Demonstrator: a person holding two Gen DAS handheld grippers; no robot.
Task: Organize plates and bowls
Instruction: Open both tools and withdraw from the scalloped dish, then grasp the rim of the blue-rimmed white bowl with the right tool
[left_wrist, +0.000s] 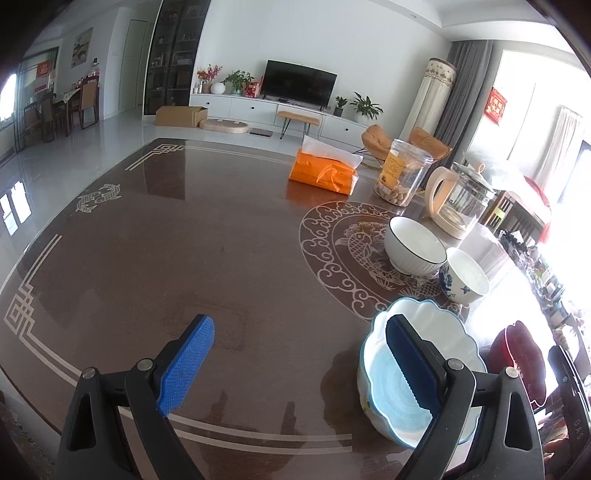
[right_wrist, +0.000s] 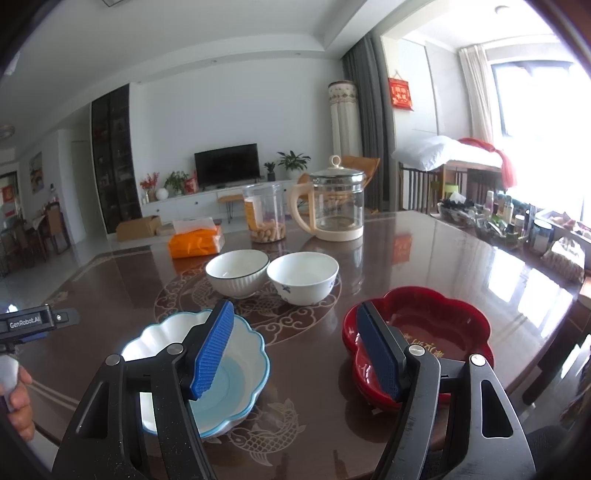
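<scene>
Right wrist view: the right gripper (right_wrist: 295, 350) hangs above the table with its blue ribbed pads spread wide and nothing between them, one pad over the scalloped white dish with a pale blue centre and rim (right_wrist: 236, 373), the other over the glossy red flower-shaped lacquer dish (right_wrist: 436, 321); this released, straddling pose suggests a choice between the two dishes rather than a commitment to either; beyond them two bowls stand just beside each other near the middle of the dark polished wooden table with pale inlaid ornament (right_wrist: 461, 266), a white ribbed bowl with a dark rim (right_wrist: 237, 273) and a white bowl with blue painted motifs (right_wrist: 303, 282), probably grouped as like with like; farther back stand a glass kettle with a cream handle (right_wrist: 334, 206), a clear plastic jar of nuts (right_wrist: 265, 214) and an orange tissue pack (right_wrist: 195, 240). Left wrist view: the left gripper (left_wrist: 301, 363) is likewise spread and empty, one pad over the scalloped dish, the other over bare table, apparently poised to take that dish by its rim.
</scene>
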